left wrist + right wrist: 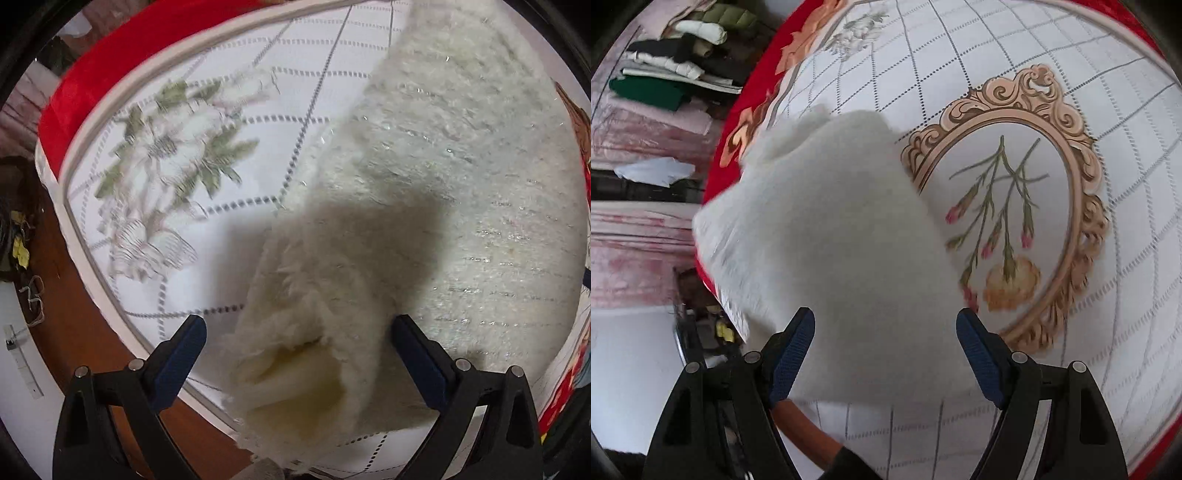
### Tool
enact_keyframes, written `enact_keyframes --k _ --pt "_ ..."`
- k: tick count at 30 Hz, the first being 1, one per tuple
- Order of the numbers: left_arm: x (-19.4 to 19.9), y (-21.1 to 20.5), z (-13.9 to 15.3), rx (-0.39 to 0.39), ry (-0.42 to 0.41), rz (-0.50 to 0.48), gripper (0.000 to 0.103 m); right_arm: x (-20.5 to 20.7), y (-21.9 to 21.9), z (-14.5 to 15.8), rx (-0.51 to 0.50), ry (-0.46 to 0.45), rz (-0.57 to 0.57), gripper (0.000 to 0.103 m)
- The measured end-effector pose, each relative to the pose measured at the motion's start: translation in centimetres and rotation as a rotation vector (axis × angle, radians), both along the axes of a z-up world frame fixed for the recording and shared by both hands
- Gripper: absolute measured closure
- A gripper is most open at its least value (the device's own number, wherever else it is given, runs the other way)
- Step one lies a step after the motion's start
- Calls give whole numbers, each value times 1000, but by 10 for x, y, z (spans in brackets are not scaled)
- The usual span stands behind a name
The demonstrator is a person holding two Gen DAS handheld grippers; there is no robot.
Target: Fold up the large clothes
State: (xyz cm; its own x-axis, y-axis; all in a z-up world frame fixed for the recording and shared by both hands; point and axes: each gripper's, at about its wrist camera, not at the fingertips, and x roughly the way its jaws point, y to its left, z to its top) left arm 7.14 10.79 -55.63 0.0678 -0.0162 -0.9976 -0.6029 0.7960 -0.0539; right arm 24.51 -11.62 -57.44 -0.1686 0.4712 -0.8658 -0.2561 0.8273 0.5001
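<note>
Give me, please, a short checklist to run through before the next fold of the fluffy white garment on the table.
1. Left tool open: ok, fingers spread either side of the fluffy white garment.
2. Right tool open: ok.
3. Either tool gripping fabric: not ok, neither is closed.
4. Garment on the tablecloth: ok, though one corner reaches the red border.
5. Garment lying flat: not ok, near edge is bunched.
6. Sleeves' position: cannot tell.

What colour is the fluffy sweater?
Creamy white; the fluffy sweater shows best in the left wrist view.
</note>
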Motion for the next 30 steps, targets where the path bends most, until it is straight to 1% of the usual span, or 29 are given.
enact_keyframes --k 1,2,4,5,6,7,8,9,10,11,13,14,15,17,18,19,20,21,22,23,26,27,28,29,30 --pt "2 2 6 6 -12 -7 0 12 -5 -5 29 26 8 22" --pt "2 4 9 11 -15 -11 0 20 -4 -16 67 62 17 16" --pt "6 9 21 11 -30 -11 0 31 5 -53 155 147 39 3" --pt "9 13 29 9 -47 -4 0 34 11 -69 210 197 51 2" --pt "11 17 36 11 -60 0 0 37 16 -84 268 259 58 2" --pt "14 20 46 15 -79 2 0 38 21 -91 306 279 63 3" --pt "16 24 55 25 -95 6 0 36 28 -92 335 266 83 12" --pt "19 27 64 37 -113 7 0 33 34 -94 331 249 83 18" --pt "22 31 73 44 -127 6 0 30 33 -93 332 245 59 32" --pt "27 34 82 58 -140 1 0 27 29 -89 330 244 16 41" --pt "37 35 93 71 -158 -12 0 16 14 -78 312 260 -88 49" --pt "44 34 99 77 -163 -27 0 9 4 -71 300 264 -136 51" --pt "45 28 97 84 -167 -36 0 3 -5 -65 293 259 -169 52" --pt "58 20 99 85 -185 -73 0 -12 -35 -54 286 264 -256 52" --pt "66 14 96 89 -187 -92 0 -20 -54 -47 270 264 -298 52" --pt "74 10 95 88 -191 -111 0 -27 -70 -40 224 239 -313 50" --pt "81 3 94 80 -199 -126 0 -32 -86 -32 143 212 -307 38" --pt "91 -3 95 73 -206 -143 0 -33 -97 -24 69 204 -301 29" --pt "105 -12 93 73 -216 -165 0 -35 -106 -22 0 204 -302 23" --pt "116 -19 91 70 -228 -185 0 -37 -120 -16 -54 194 -326 23" --pt "149 -38 84 86 -235 -247 0 -33 -148 13 -42 106 -442 23" --pt "159 -44 80 94 -229 -265 0 -31 -152 24 -23 81 -462 23" --pt "169 -48 72 113 -208 -281 0 -28 -153 34 25 65 -477 24" --pt "178 -51 62 121 -175 -297 0 -25 -149 37 69 68 -476 31" --pt "184 -52 51 115 -145 -311 0 -21 -140 38 128 95 -454 38"
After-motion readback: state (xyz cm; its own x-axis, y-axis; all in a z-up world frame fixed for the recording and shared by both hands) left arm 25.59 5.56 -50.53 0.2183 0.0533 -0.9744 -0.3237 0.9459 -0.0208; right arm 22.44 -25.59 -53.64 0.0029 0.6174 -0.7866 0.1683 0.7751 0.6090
